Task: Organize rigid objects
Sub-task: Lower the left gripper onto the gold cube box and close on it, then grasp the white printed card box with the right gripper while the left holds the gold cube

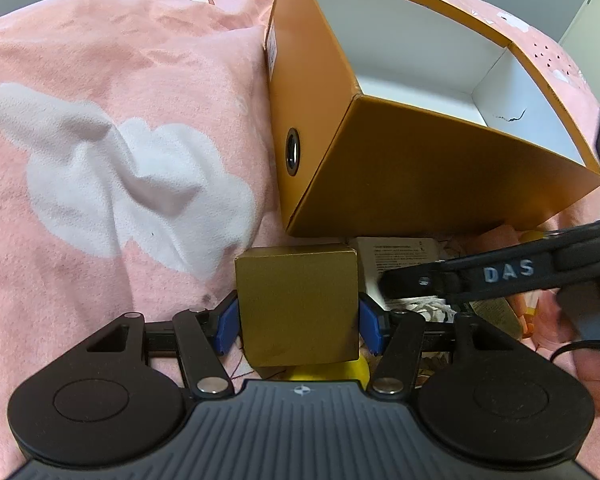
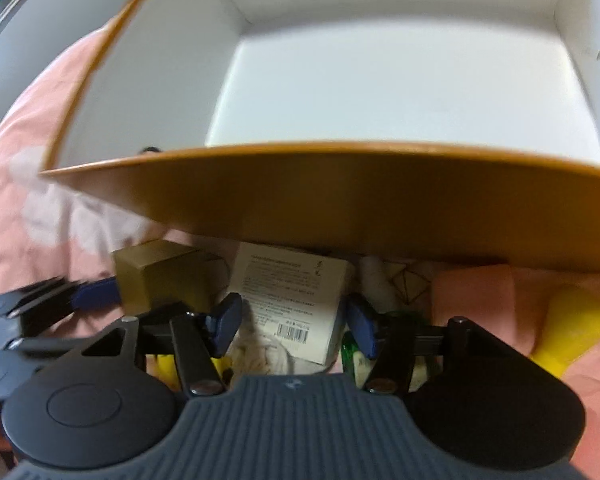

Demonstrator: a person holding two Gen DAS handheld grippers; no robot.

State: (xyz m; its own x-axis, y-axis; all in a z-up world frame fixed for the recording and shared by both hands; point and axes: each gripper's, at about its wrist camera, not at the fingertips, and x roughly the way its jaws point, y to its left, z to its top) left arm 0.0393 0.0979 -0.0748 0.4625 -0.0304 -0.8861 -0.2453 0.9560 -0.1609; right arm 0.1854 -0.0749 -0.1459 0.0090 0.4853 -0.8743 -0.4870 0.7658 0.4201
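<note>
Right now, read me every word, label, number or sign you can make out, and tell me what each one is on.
"DAS": raised pale letters on the black arm of the right gripper.
Printed paragraphs and a barcode on the white cardboard carton: too small to read.
Pale sticker on the side of the big orange cardboard box: blurred, unreadable.
Small gold cardboard box in the left gripper: no text visible.

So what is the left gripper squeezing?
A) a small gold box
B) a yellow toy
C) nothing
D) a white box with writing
A: in the left wrist view the left gripper has its blue pads pressed on both sides of the small gold box, in front of the big orange box.
</note>
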